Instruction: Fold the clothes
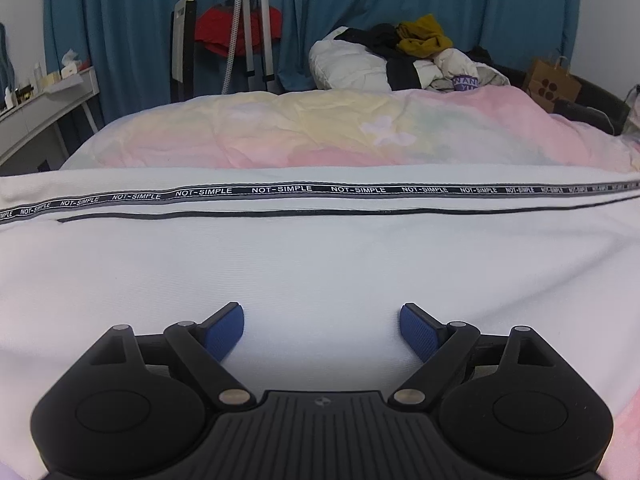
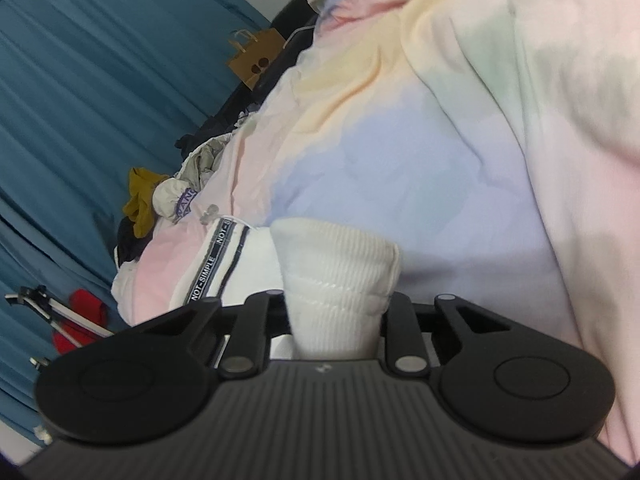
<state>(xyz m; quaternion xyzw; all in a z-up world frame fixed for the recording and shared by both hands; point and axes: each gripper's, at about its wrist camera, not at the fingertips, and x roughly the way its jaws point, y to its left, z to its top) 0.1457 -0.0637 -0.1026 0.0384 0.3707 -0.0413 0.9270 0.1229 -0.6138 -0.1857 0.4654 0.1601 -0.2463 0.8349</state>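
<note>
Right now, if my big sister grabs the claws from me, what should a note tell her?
Left claw: open, hovering just above the white pants, holding nothing.
Right claw: shut on the ribbed cuff of the same pants, lifted off the pastel duvet.
The pants lie spread flat across the bed, the NOT-SIMPLE stripe running side to side.
Done: the pants look laid out and one end is gripped. No finished fold shows yet.
Left: probably carry the cuff over to fold them, then maybe the clothes pile by the curtain.
</note>
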